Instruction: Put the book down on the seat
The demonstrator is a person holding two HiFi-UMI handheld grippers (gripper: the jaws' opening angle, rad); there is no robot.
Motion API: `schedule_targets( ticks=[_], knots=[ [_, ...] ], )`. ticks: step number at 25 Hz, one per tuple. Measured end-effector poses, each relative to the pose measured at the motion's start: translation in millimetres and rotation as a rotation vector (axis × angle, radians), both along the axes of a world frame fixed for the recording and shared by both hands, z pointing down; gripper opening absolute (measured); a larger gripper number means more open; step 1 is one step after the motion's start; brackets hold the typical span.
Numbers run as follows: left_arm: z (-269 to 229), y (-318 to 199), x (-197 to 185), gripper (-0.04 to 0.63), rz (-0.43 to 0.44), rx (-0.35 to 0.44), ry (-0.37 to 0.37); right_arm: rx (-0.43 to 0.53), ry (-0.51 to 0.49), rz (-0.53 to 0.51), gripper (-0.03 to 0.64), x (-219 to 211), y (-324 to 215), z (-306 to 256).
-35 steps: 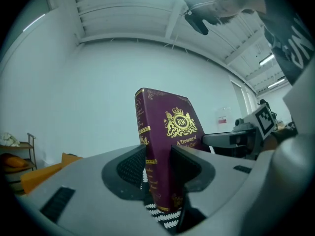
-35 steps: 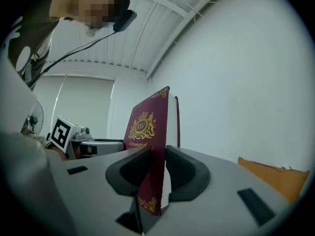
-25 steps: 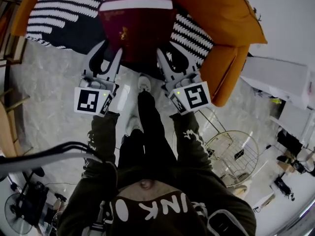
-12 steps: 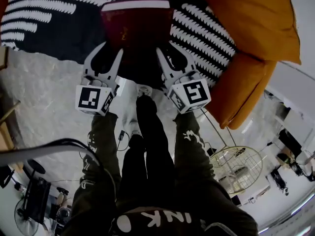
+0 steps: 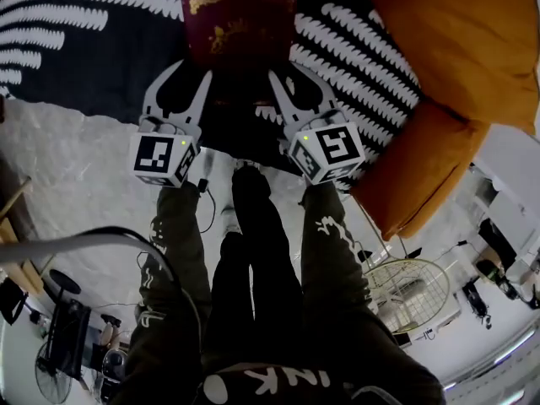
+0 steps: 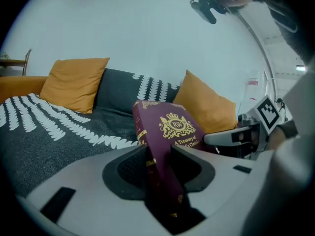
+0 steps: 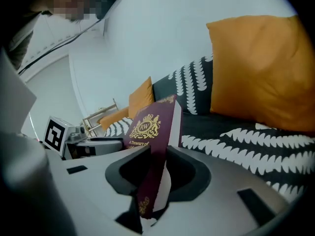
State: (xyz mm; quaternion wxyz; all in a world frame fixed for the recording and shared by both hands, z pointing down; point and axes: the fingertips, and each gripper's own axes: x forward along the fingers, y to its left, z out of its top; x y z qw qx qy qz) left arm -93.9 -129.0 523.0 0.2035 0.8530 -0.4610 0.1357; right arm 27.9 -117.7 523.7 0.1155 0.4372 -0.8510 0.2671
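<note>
A maroon hardback book (image 5: 239, 32) with gold print hangs over the sofa seat (image 5: 101, 49), which is black with white fern stripes. My left gripper (image 5: 194, 72) grips its near left edge, and the pads press both covers in the left gripper view (image 6: 160, 166). The right gripper (image 5: 291, 78) holds the near right edge. Its jaws are opening, with the book (image 7: 152, 127) still between the pads. The book (image 6: 167, 132) tilts up and away from both grippers, above the seat.
Orange cushions (image 5: 447, 57) lie at the sofa's right end, and more (image 6: 74, 82) lean on its back. The person's legs stand on pale floor (image 5: 76, 167) right at the sofa's front edge. A wire basket (image 5: 405, 285) stands to the right, a fan (image 5: 55, 369) at lower left.
Both grippers and the book have moved forward over the seat. The book has tipped flatter, so its gold-printed cover shows from above. The sofa fills more of the head view.
</note>
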Motion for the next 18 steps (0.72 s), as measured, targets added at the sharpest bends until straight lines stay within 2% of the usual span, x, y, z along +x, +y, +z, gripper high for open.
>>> schedule_targets(
  ticks=[5,8,12,13,14,15,18],
  knots=[
    [7.2,-15.6,-5.0,0.113,0.023,0.013,-0.023,-0.027,-0.001,-0.017,0.127,-7.3,-14.7,10.0],
    [-0.1,-18.8,9.1,0.11,0.007,0.034,0.01,-0.021,0.015,-0.008,0.135,18.6,-13.6,12.6],
    [-11.5,-20.5,11.4,0.081,-0.005,0.075,0.002,0.031,0.078,0.036,0.133,47.0,-13.6,9.5],
    [-15.6,-20.2,9.4,0.051,-0.005,0.089,-0.005,0.054,0.097,0.046,0.11,49.2,-13.7,5.7],
    [-21.3,-20.2,7.6,0.007,-0.005,0.105,-0.01,0.085,0.118,0.052,0.041,49.7,-14.1,-0.8],
    [-28.8,-20.9,6.3,0.005,-0.004,0.124,-0.012,0.119,0.135,0.055,0.009,48.7,-15.1,-9.7],
    [-56.9,-26.0,5.8,0.005,-0.001,0.179,-0.008,0.206,0.137,0.043,0.008,38.5,-21.9,-42.7]
  ],
)
